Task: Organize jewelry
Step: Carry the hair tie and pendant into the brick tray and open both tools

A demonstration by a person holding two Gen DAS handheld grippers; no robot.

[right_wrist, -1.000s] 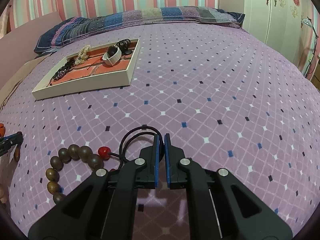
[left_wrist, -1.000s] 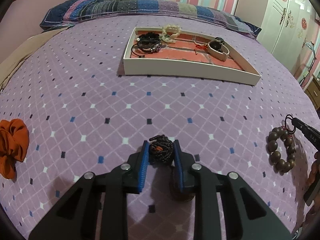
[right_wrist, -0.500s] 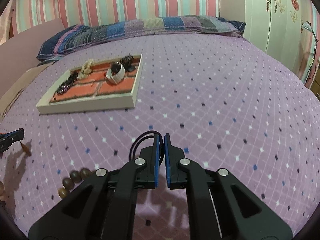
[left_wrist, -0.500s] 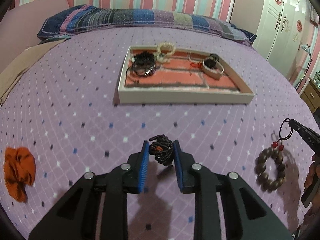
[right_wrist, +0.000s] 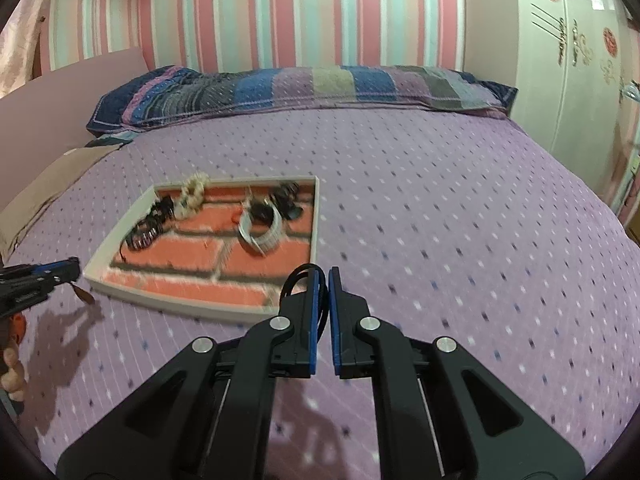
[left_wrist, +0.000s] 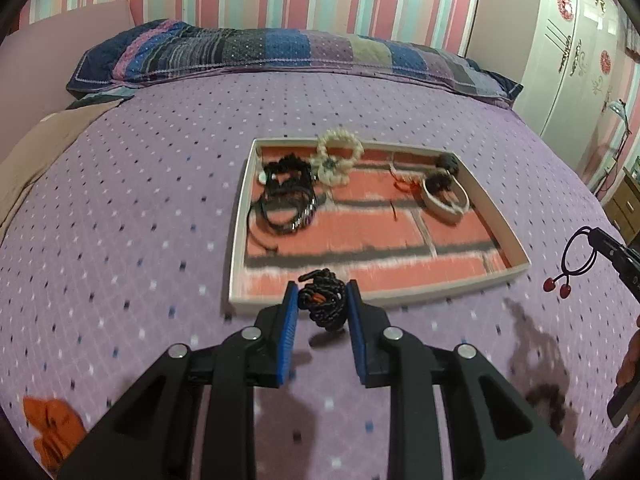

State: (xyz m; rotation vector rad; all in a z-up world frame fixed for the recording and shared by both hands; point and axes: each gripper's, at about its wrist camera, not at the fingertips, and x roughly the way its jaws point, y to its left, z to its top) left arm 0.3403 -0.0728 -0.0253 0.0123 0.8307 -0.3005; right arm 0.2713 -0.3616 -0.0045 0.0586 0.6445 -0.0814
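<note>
The left claw [left_wrist: 322, 300] is clamped on a bunched black braided cord bracelet with an orange fleck [left_wrist: 323, 305], which hangs between the blue pads above the purple diamond-patterned bedspread [left_wrist: 132, 216], just in front of the near rim of the shallow white rectangular tray with a red brick-print lining [left_wrist: 240, 216]. The bracelet's shadow falls on the bedspread beneath it.

The right claw [right_wrist: 323, 280] is pressed together on a thin black elastic cord loop [right_wrist: 295, 280]; a short arc of the loop shows at the left fingertip. In the left wrist view this claw [left_wrist: 596, 236] comes in at the right edge with the loop [left_wrist: 576, 252] hanging from its tip and two small red beads [left_wrist: 557, 287] dangling at the bottom of it, clear of the bedspread; whatever hangs lower is blurred and only its dark shadow can be made out.

Inside the tray lie a tangle of black leather and cord bracelets [left_wrist: 286, 200] toward the left, a cream pearl-bead bracelet [left_wrist: 338, 158] at the far rim, a thin red cord piece [left_wrist: 404, 184] near the middle, a white bangle [left_wrist: 446, 202] with a dark item inside it on the right, and a small dark item in the far right corner.

An orange fabric scrunchie [left_wrist: 54, 430] lies on the bedspread at the lower left, well apart from the tray. A striped blue and purple quilted pillow [right_wrist: 296, 88] lies along the head of the bed, against pink and mint striped wallpaper [right_wrist: 280, 12]. A white wardrobe [right_wrist: 576, 64] stands to the right
</note>
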